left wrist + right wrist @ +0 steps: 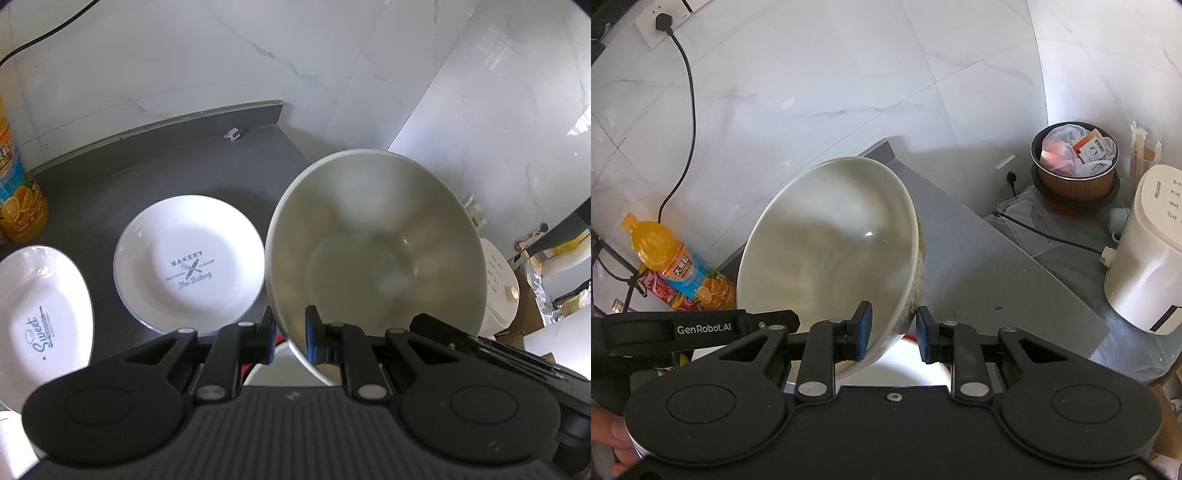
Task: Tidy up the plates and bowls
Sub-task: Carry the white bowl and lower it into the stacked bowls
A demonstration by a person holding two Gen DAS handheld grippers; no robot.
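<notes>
1. Left gripper (289,334): jaws clamped on the near rim of the bowl (373,258), one pad inside, one outside.
2. Right gripper (893,332): straddles the same bowl's wall at its opposite rim, inner pad on the wall; outer-pad contact is hard to make out, looks like a grip. The bowl is tilted and looks to be in the air.
3. Left view: "Bakery" plate (190,260) at 9 o'clock of the bowl, flat on the dark counter (110,184); "Sweet" plate (38,321) further out at 8 o'clock, beside it, not stacked.
4. Juice bottle (679,266) at 9 o'clock in the right view.
5. Progress: early, by my read. Bowl not yet placed; plates unstacked; white shape under the bowl unclear.
</notes>
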